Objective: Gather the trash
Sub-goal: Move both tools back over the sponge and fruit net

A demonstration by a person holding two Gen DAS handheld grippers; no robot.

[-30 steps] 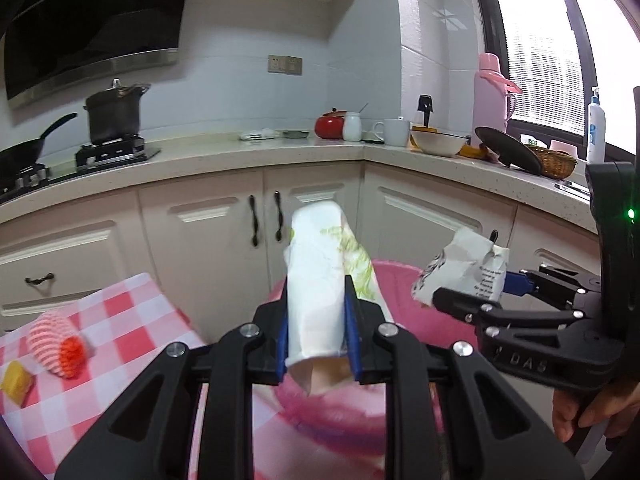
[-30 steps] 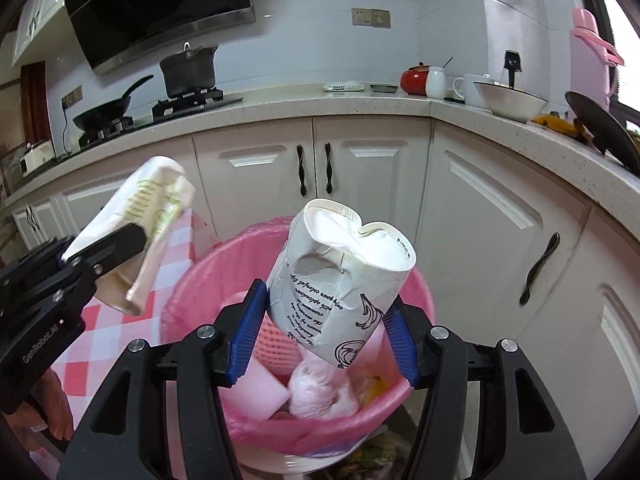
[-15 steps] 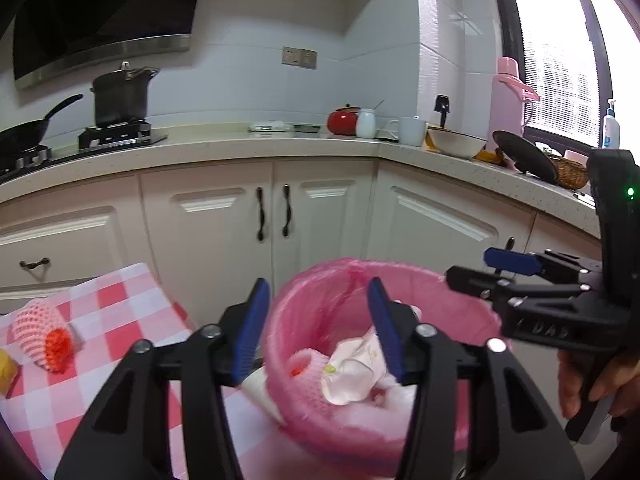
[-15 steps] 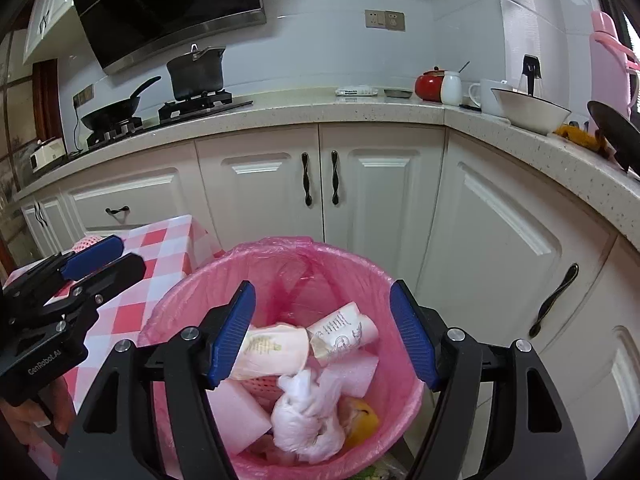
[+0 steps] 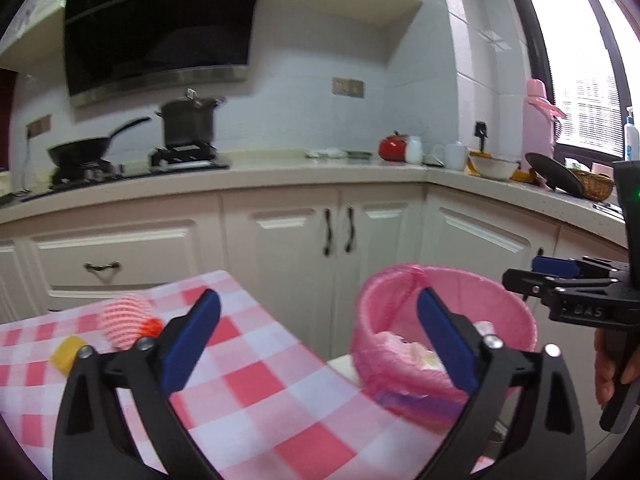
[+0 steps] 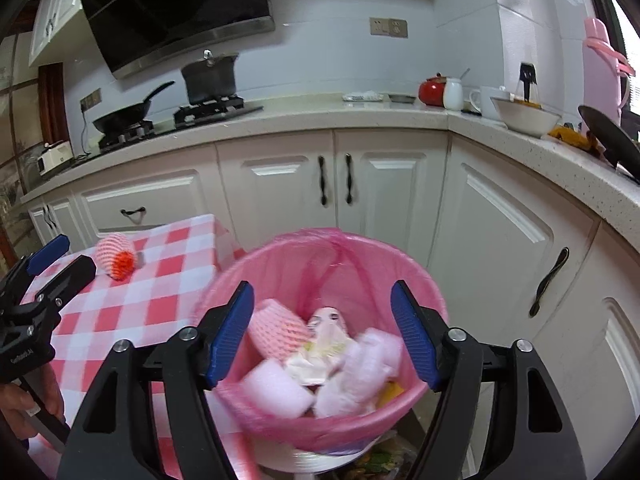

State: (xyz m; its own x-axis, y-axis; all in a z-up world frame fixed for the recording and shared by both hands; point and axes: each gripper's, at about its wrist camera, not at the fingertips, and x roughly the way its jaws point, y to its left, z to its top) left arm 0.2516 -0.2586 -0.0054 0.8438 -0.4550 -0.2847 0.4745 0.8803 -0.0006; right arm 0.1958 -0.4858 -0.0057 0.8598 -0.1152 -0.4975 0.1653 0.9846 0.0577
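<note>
Pink plastic lines your bin (image 6: 320,264), and its mouth faces up beside the corner of the checked tablecloth (image 6: 160,292). Inside lie a pink foam net sleeve (image 6: 276,328), crumpled paper cups (image 6: 324,336) and pale wrappers, all jumbled, so no long axis reads clearly. Your right gripper (image 6: 322,332) hangs above the bin with its jaws spread, having just been opening, and nothing sits between them. Your left gripper (image 5: 318,340) is spread wide over the cloth's edge beside the bin, also just opened and empty. Left of the bin, another foam net (image 5: 124,316) lies on the cloth; only your left view shows the yellow piece (image 5: 66,354) beside it.
</note>
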